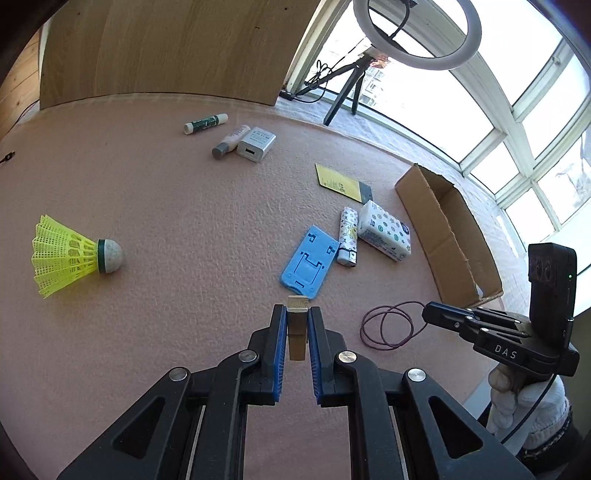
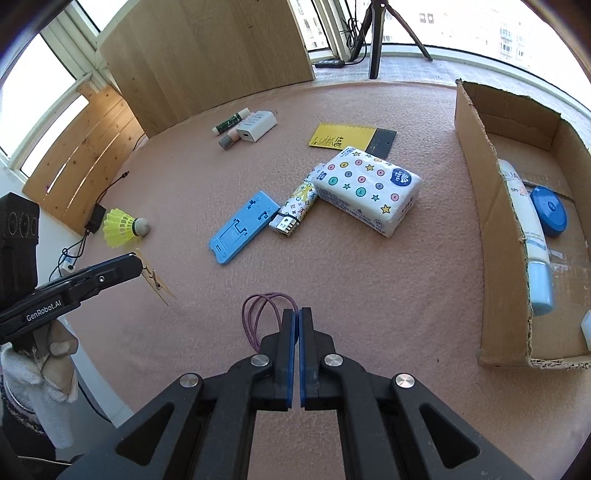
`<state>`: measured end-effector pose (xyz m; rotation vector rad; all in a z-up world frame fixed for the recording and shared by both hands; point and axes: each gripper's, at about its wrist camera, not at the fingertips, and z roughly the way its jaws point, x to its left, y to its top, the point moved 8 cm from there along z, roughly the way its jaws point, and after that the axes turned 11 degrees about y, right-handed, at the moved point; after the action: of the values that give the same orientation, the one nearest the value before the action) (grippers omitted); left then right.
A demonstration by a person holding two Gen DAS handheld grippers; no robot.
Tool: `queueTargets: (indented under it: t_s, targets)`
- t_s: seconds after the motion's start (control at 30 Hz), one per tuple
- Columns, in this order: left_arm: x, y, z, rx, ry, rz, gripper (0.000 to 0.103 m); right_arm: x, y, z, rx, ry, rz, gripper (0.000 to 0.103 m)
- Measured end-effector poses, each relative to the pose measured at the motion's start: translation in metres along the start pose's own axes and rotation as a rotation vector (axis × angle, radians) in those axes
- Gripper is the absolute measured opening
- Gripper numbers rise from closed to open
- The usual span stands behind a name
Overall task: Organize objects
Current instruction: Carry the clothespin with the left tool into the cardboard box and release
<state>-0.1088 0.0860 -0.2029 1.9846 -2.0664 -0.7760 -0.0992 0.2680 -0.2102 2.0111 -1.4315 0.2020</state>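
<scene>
Left fingers (image 1: 297,317) pinching a wooden clothespin (image 1: 297,325), right fingers (image 2: 296,317) pinching the purple hair tie (image 2: 258,317) (both surely boxward) toward the cardboard box (image 2: 491,229).

Wooden clothespin (image 1: 297,328) clamped, purple hairband (image 2: 264,314) pinched

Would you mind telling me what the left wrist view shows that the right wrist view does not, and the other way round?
Only the left wrist view: a ring light above the tripod by the window.

Only the right wrist view: the inside of the cardboard box, holding a sunscreen tube and a blue round case.

Both: the left gripper shut on a wooden clothespin, the right gripper shut on a purple hair tie, plus the yellow shuttlecock, blue phone stand, lighter and tissue pack.
</scene>
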Motion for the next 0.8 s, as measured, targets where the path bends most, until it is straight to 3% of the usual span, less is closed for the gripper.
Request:
queueTargets:
  t_s: [0.37,0.57,0.8]
  targets:
    - [-0.069,0.029,-0.012,-0.044,-0.061,0.127,0.012,-0.015,0.024,-0.099,-0.206,-0.03,0.025,0.002]
    - [-0.127,0.048,-0.012,-0.069,-0.103,0.22,0.012,-0.047,0.031,-0.152,-0.305,-0.096,0.058,0.002]
    - [-0.202,0.064,-0.004,-0.085,-0.153,0.323,0.012,-0.09,0.03,-0.189,-0.358,-0.158,0.11,0.002]
